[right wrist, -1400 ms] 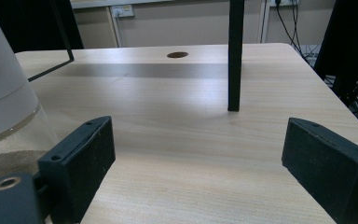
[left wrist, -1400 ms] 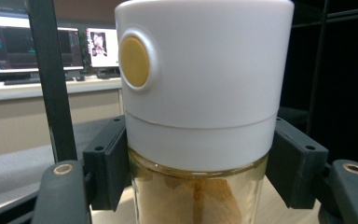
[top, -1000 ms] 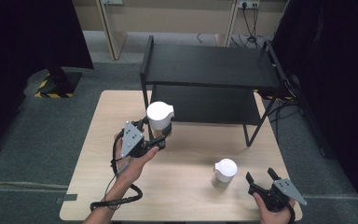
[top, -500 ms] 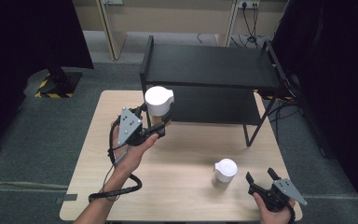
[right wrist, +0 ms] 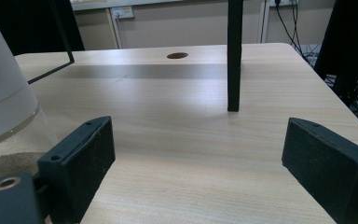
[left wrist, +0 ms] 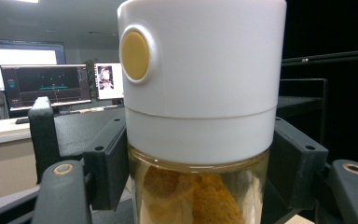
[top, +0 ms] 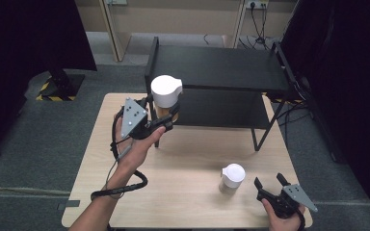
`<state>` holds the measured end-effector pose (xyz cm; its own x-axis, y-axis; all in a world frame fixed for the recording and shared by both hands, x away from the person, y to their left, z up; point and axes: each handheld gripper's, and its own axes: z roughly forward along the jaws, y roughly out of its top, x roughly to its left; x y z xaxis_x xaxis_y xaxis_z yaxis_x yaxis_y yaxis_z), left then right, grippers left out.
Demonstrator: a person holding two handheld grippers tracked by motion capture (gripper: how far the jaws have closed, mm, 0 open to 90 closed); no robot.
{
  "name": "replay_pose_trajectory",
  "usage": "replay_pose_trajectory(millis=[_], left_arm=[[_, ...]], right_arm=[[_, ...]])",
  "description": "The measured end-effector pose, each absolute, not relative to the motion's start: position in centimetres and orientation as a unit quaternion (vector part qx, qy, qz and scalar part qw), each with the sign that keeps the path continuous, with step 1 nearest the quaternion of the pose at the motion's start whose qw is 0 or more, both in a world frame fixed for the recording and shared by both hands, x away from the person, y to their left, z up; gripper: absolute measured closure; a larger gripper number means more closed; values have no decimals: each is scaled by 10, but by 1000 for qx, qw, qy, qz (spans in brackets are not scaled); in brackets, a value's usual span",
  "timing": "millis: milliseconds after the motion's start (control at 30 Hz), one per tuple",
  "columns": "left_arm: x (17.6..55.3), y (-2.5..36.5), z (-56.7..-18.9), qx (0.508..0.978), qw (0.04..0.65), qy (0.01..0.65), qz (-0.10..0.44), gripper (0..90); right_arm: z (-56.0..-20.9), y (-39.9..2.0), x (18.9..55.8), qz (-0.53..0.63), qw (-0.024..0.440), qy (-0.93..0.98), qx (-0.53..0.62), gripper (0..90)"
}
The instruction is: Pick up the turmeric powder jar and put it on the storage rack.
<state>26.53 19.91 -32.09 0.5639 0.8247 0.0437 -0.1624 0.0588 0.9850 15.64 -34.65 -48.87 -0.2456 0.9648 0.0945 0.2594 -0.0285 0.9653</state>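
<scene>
Left gripper (top: pixel 166 118) clamped a white-lidded clear glass jar of orange-brown powder (top: pixel 165 96) off the table; right gripper (top: pixel 271 186) rested with jaws spread and nothing between them.

In the high view the held jar hung at the 9 o'clock end of the black metal two-tier shelf (top: pixel 217 67), level with the top tier's front edge and just beside its corner post. In the left gripper view both pads (left wrist: pixel 106 161) pressed the glass just under the lid. A second white-lidded jar holding pale powder (top: pixel 232 177) stood on the light wooden table (top: pixel 188 159), at 10 o'clock from the right gripper and near it. Bare tabletop lay between the two jars. Grey carpet floor (top: pixel 38 134) surrounded the table; dark curtains (top: pixel 29 38) hung at 10 o'clock.
</scene>
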Motion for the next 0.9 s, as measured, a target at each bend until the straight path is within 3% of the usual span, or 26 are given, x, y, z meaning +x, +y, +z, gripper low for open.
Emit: replay_pose_trajectory(millis=[900], left_arm=[[276,195,-282,563,678,297,368,303]], right_arm=[[-489,-347,157,508,346,604,507,96]])
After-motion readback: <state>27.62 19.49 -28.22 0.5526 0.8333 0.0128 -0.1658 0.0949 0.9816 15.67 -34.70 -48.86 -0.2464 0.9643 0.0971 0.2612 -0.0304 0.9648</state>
